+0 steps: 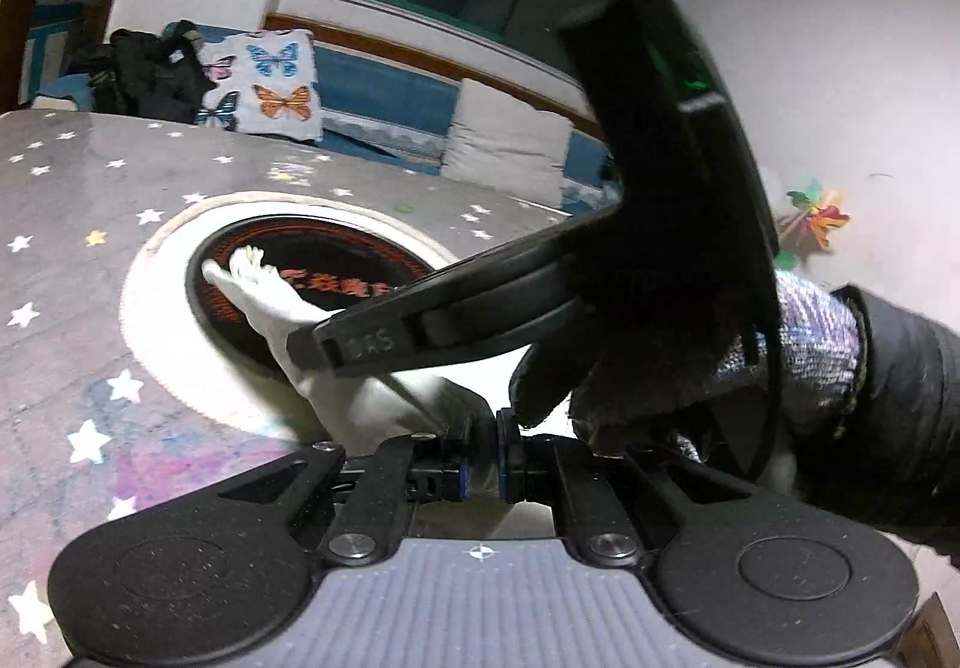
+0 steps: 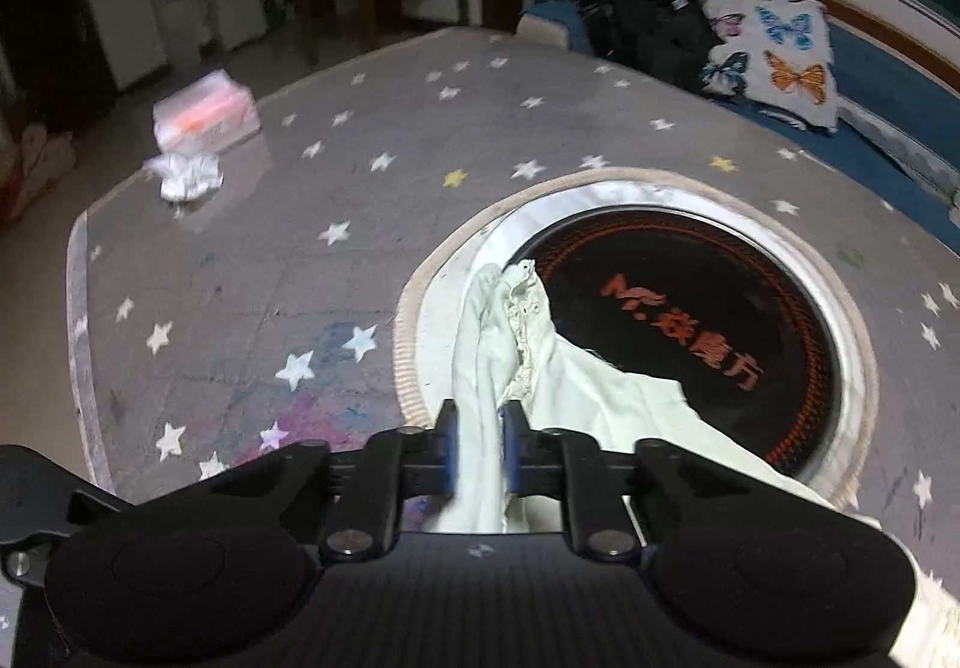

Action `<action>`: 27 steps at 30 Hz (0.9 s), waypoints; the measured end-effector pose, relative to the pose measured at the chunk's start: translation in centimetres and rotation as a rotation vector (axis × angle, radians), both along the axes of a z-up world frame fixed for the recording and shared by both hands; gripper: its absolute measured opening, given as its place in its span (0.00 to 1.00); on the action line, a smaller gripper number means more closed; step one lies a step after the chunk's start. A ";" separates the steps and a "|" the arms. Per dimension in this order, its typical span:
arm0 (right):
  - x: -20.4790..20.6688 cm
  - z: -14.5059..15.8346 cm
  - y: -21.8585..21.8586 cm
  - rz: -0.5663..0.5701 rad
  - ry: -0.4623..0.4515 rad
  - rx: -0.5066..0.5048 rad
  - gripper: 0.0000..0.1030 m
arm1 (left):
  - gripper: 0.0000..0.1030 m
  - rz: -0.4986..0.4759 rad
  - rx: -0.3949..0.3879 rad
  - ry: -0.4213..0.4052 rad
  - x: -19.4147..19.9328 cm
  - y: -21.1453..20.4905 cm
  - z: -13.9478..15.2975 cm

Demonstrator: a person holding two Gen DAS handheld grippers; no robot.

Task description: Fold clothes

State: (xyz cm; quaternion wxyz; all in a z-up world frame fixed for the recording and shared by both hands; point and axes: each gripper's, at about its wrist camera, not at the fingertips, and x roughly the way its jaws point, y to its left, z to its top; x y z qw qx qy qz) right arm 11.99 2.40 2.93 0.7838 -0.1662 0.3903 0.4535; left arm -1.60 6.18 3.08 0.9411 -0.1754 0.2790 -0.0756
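A white garment with a lace edge (image 2: 540,368) lies partly over the round black cooktop (image 2: 720,332) set in the star-patterned table (image 2: 300,260). My right gripper (image 2: 480,446) is shut on a bunched fold of it near the table's front. In the left wrist view the same white garment (image 1: 270,296) stretches across the cooktop (image 1: 324,260). My left gripper (image 1: 483,449) is shut on its near edge. The right gripper's body (image 1: 660,188) and the gloved hand (image 1: 600,368) holding it cross just above the left one.
A tissue pack (image 2: 207,119) and crumpled paper (image 2: 186,176) lie at the table's far left. A blue bench with a butterfly cushion (image 2: 780,56) and a black bag (image 2: 648,26) runs behind the table. A colourful pinwheel (image 1: 816,221) is at the right wall.
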 end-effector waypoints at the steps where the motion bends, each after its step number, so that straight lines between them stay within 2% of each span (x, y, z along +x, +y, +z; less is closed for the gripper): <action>1: 0.2 0.2 -0.7 -0.016 0.004 0.019 0.10 | 0.09 -0.014 0.002 -0.006 0.0 -0.4 0.2; 4: 0.7 0.8 -3.4 -0.076 0.019 0.083 0.09 | 0.11 -0.053 0.013 -0.031 -0.1 -1.5 0.6; 7: 1.5 1.4 -7.6 -0.164 0.044 0.161 0.08 | 0.28 -0.084 0.028 -0.055 -0.3 -2.6 1.1; 8: 1.8 1.4 -9.2 -0.195 0.052 0.183 0.08 | 0.39 -0.086 0.036 -0.059 -0.3 -2.8 1.2; 9: 2.0 1.5 -10.8 -0.226 0.060 0.206 0.08 | 0.42 -0.087 0.042 -0.055 -0.2 -3.1 1.1; 13: 2.5 1.1 -17.0 -0.344 0.080 0.270 0.08 | 0.43 -0.086 0.062 -0.028 0.4 -3.9 0.6; 19: 3.5 -2.5 -23.5 -0.499 0.163 0.319 0.08 | 0.47 -0.103 0.090 0.034 1.7 -4.9 -0.8; 23: 3.6 -4.0 -24.8 -0.530 0.205 0.353 0.08 | 0.47 -0.110 0.114 0.070 2.4 -5.5 -1.5; 27: 3.1 -2.4 -25.4 -0.520 0.167 0.420 0.08 | 0.48 -0.103 0.127 0.087 2.7 -5.5 -1.9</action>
